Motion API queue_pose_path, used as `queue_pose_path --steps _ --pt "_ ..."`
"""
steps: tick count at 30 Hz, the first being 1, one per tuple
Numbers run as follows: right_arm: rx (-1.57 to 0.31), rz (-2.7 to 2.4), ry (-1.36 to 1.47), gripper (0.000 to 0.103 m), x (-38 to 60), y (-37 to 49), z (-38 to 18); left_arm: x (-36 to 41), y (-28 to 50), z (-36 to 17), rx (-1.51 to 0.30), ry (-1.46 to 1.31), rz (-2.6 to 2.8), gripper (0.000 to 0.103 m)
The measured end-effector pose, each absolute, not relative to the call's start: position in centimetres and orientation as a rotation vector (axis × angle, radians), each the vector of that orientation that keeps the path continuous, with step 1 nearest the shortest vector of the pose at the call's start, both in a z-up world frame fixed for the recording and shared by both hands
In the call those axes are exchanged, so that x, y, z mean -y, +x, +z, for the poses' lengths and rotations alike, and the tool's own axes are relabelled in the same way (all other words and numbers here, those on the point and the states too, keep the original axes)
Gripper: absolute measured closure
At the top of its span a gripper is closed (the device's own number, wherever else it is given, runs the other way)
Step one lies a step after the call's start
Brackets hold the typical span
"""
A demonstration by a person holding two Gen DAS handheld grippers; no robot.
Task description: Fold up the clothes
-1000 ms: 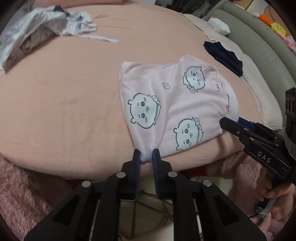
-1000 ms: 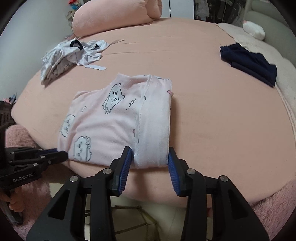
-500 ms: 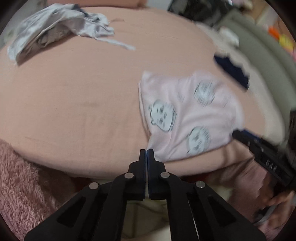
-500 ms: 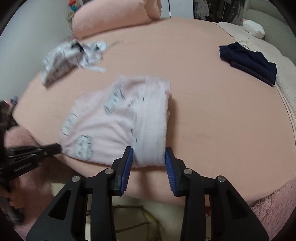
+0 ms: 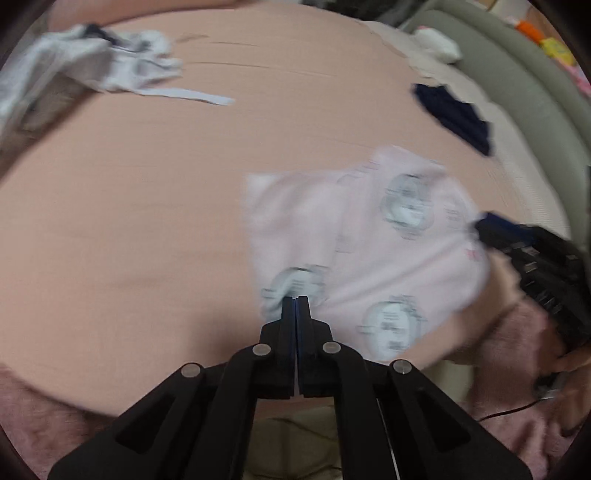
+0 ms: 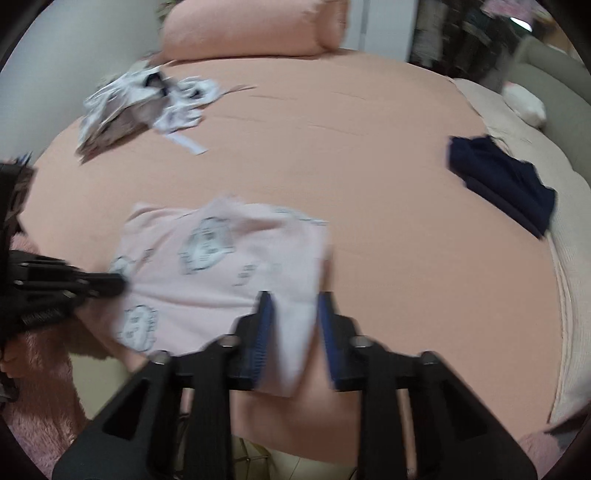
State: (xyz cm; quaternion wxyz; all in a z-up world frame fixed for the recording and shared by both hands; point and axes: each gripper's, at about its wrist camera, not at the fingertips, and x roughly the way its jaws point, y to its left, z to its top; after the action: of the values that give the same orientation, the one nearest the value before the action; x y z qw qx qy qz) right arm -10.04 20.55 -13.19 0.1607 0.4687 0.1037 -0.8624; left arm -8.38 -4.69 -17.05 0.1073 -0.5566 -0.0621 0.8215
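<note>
Pink garment (image 5: 369,243) is lying near the front edge of the bed (image 5: 147,221), blurred. I am seeing my left gripper (image 5: 296,301) pinching its near left corner, jaws pressed together. My right gripper (image 6: 294,317) is straddling the folded right edge, jaws apart with cloth between them.

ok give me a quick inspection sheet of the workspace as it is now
Surface: peach bed sheet, mostly smooth.
Job's things: pink printed garment, partly folded, near the front edge.
Clutter: crumpled white-grey garment; navy garment; peach pillow.
Grippers: left gripper shut on the pink garment's corner; right gripper open, fingers astride the garment's folded edge.
Cables: thin dark cable below the right hand.
Surroundings: grey-green sofa; pink fluffy rug.
</note>
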Motion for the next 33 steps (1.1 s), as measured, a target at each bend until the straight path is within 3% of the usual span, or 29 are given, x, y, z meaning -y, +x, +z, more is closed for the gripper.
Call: queue_pose_path --steps 4,9,12,17,20,26,29,30,32,33 --pt "-0.094 -2.400 1.301 0.075 -21.6 -11.0 -11.7 4.8 -9.7 -15.5 0.247 -1.515 2.450 0.098" --pt "-0.273 -2.308 1.283 0.075 -16.5 -12.3 -13.2 4.6 -12.2 -16.4 0.196 -1.480 2.400 0.097" --pt "-0.302 -2.339 1.347 0.077 -16.0 -14.4 -15.5 6.2 -13.7 -17.6 0.282 -1.514 2.397 0.098" --pt "-0.105 -2.452 1.364 0.076 -18.5 -15.7 -16.1 9.7 -14.1 -17.4 0.392 -1.504 2.558 0.099" --pt "0.005 -2.469 1.334 0.076 -19.0 -15.5 -15.4 10.6 -14.2 -17.1 0.557 -1.426 2.483 0.099" --pt "-0.114 -2.270 1.255 0.074 -14.7 -13.7 -13.7 6.6 -14.6 -17.9 0.398 -1.427 2.387 0.099" --pt "-0.303 -2.265 1.340 0.081 -12.4 -14.0 -16.1 6.6 -15.0 -18.4 0.375 -1.450 2.430 0.100" --pt "-0.276 -2.287 1.356 0.084 -12.8 -14.5 -16.6 6.8 -15.0 -18.4 0.381 -1.457 2.445 0.100" --pt "-0.162 -2.334 1.381 0.102 -14.3 -15.8 -16.9 7.4 -15.0 -18.4 0.386 -1.463 2.472 0.100" --pt "-0.132 -2.349 1.383 0.103 -14.9 -16.1 -16.8 7.8 -15.0 -18.5 0.382 -1.466 2.488 0.100"
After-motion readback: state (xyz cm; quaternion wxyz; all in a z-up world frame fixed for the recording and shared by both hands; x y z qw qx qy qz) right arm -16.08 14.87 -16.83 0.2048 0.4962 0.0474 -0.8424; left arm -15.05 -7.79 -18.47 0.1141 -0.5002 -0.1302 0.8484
